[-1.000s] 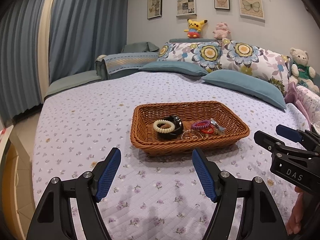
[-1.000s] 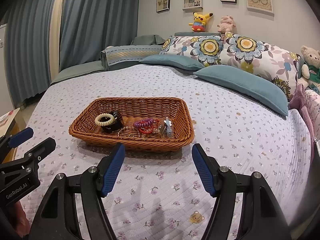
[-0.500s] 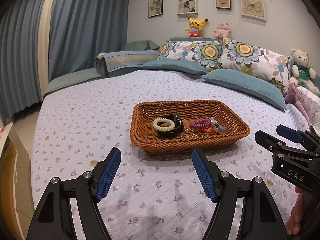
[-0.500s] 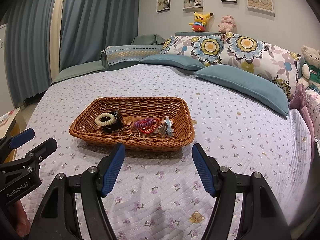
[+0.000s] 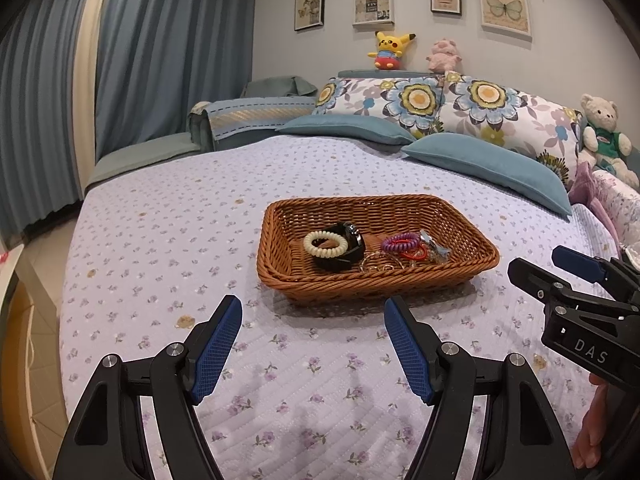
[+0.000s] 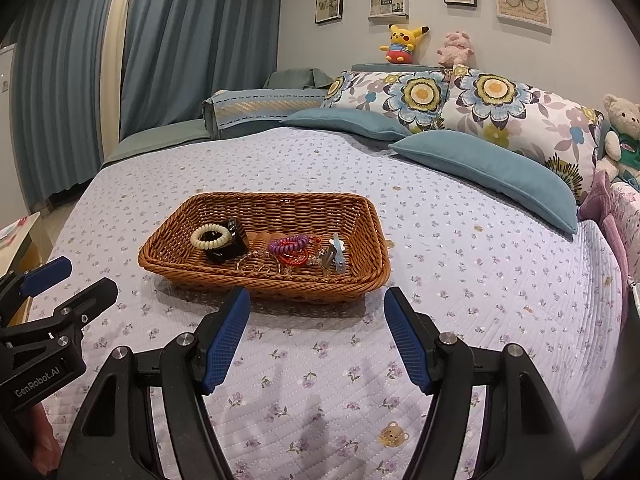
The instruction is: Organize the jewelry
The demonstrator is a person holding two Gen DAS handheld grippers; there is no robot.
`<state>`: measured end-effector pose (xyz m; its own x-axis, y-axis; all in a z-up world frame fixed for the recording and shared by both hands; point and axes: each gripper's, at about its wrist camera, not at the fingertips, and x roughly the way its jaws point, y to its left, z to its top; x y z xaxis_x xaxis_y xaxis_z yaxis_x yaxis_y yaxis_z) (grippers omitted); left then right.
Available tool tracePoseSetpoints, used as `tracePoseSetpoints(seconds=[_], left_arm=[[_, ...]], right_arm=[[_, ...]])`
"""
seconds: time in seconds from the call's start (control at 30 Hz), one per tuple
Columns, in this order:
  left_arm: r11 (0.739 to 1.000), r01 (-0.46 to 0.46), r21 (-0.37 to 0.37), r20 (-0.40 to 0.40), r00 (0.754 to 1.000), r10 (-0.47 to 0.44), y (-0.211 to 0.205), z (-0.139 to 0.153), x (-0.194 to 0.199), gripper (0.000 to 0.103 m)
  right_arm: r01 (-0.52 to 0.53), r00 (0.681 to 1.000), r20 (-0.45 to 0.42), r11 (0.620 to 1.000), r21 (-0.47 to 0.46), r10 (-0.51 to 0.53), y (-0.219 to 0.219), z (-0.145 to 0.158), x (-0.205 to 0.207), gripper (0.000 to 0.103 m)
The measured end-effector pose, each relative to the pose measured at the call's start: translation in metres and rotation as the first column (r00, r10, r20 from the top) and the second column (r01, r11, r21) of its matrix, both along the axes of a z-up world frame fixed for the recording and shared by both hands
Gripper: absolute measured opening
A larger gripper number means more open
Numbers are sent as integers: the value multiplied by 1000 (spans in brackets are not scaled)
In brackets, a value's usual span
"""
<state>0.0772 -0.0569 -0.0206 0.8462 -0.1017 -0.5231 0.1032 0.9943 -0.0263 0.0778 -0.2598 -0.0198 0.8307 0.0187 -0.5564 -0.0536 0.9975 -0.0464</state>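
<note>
Left gripper (image 5: 313, 344) and right gripper (image 6: 316, 336): jaws apart, empty, above bed.
Ahead of both: brown woven wicker basket (image 5: 472, 240) holding cream spiral hair tie (image 5: 325, 244), black watch (image 5: 346, 254).

Left wrist view: low over bed, near wicker basket (image 5: 472, 236), facing headboard. Right wrist view: same, basket (image 6: 372, 236) left of centre. Shared: basket, pillows.

A bed with a lilac floral quilt (image 5: 168, 240) fills the room. Two teal pillows (image 5: 484, 164) lie before large flowered cushions (image 5: 472, 108) at its head. Blue-grey curtains (image 5: 168, 40) hang along the left. Framed pictures (image 5: 506, 10) dot the pale wall above a yellow plush toy (image 5: 389, 50), a pink one (image 5: 443, 55) and, far right, a teddy bear (image 5: 604, 136).
</note>
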Motion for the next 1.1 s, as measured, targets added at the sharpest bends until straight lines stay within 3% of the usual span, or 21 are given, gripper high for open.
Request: tracePoseSetpoints(seconds=[1.1], left_arm=[[999, -30, -12, -13, 999, 29, 9, 3, 5, 75]], right_arm=[[2, 1000, -11, 1000, 3, -2, -4, 0, 0, 71]])
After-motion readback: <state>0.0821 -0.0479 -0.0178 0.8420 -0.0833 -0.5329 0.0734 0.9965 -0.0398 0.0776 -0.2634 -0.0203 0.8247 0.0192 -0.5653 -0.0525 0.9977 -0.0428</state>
